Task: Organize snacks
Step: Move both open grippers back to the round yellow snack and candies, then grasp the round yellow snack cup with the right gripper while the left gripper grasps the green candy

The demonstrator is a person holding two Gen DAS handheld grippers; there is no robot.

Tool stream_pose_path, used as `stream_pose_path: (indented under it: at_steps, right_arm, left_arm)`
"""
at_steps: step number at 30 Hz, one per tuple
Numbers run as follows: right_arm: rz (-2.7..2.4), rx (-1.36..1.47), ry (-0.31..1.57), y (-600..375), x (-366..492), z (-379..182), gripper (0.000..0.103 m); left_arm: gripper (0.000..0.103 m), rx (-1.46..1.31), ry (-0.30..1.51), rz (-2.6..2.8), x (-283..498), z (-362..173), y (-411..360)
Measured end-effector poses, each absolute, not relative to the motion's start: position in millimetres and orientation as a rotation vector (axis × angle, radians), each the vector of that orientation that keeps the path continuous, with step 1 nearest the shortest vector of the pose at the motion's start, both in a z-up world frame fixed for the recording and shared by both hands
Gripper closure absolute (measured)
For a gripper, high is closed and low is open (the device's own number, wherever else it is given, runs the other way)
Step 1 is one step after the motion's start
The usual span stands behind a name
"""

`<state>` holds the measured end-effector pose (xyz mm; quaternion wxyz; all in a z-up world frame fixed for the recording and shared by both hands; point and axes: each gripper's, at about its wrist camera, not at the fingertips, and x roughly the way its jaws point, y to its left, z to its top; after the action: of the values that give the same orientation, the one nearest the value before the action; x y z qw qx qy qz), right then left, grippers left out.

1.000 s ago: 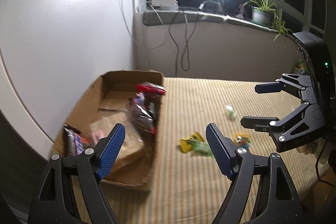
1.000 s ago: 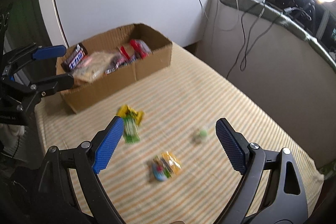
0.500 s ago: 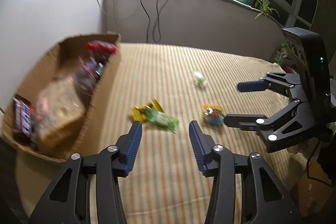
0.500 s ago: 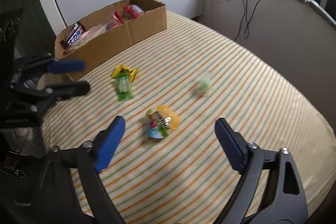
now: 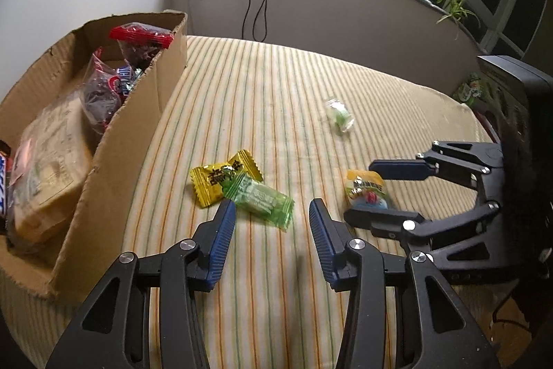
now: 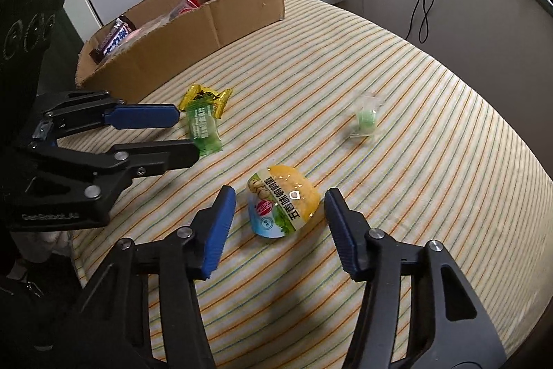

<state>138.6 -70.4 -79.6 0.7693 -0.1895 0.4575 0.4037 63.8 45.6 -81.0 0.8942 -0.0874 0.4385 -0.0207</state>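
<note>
the right gripper is closing its part-open jaws around the round yellow-lidded jelly cup on the striped cloth, pads not yet touching. the left gripper, half open, empty, hovers beside the green wrapped candy. farther off stands the brown cardboard snack box.

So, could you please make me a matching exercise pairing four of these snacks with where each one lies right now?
Things:
1. green candy
2. round yellow-lidded cup
3. small clear candy
4. red-topped bag

Places:
A. inside the cardboard box
B. alone on the striped cloth
C. overlapping the yellow candy
D. between the right gripper fingers

Pairs: 1-C, 2-D, 3-B, 4-A
</note>
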Motion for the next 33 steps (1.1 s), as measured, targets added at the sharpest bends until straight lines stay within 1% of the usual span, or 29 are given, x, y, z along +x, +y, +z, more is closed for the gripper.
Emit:
stream_pose_path:
  at_steps: [2, 4, 9, 10, 11, 12, 14, 16, 17, 18, 21, 24, 33]
  right_arm:
    - [0.874, -0.411, 0.993, -70, 140, -80, 0.049]
    - [0.869, -0.415, 0.993, -70, 142, -80, 0.055]
    - [0.867, -0.417, 0.995, -72, 144, -80, 0.059]
    - [0.867, -0.416, 0.994, -73, 143, -80, 0.059]
    - [0.866, -0.417, 0.994, -73, 143, -80, 0.06]
    - [0.865, -0.417, 0.992, -74, 143, -80, 0.06]
    - [0.863, -0.417, 0.992, -74, 142, -80, 0.061]
    - [0.86, -0.414, 0.992, -75, 142, -80, 0.062]
    - [0.858, -0.411, 0.993, -75, 142, -80, 0.063]
    - [0.856, -0.409, 0.994, -76, 143, -80, 0.064]
    - [0.854, -0.399, 0.996, -79, 144, -79, 0.066]
    - [0.849, -0.398, 0.996, -83, 144, -79, 0.068]
    - [0.846, -0.385, 0.997, -86, 145, -78, 0.069]
  left_arm:
    - [0.06, -0.174, 0.916, -0.042, 69, -83, 43]
    - [0.06, -0.153, 0.919, -0.039, 73, -84, 37]
    - [0.061, -0.098, 0.929, -0.03, 79, -89, 25]
    - [0.067, -0.087, 0.929, -0.025, 79, -90, 24]
    - [0.071, -0.08, 0.93, -0.023, 80, -91, 24]
    - [0.072, -0.078, 0.93, -0.024, 81, -91, 25]
    - [0.08, -0.077, 0.929, -0.026, 82, -91, 26]
    - [0.084, -0.074, 0.928, -0.03, 83, -91, 28]
    - [0.089, -0.074, 0.926, -0.033, 83, -91, 29]
    - [0.092, -0.074, 0.924, -0.035, 83, -91, 30]
    - [0.093, -0.079, 0.922, -0.043, 83, -91, 31]
    - [0.098, -0.073, 0.919, -0.049, 83, -91, 30]
    - [0.099, -0.064, 0.915, -0.063, 85, -88, 31]
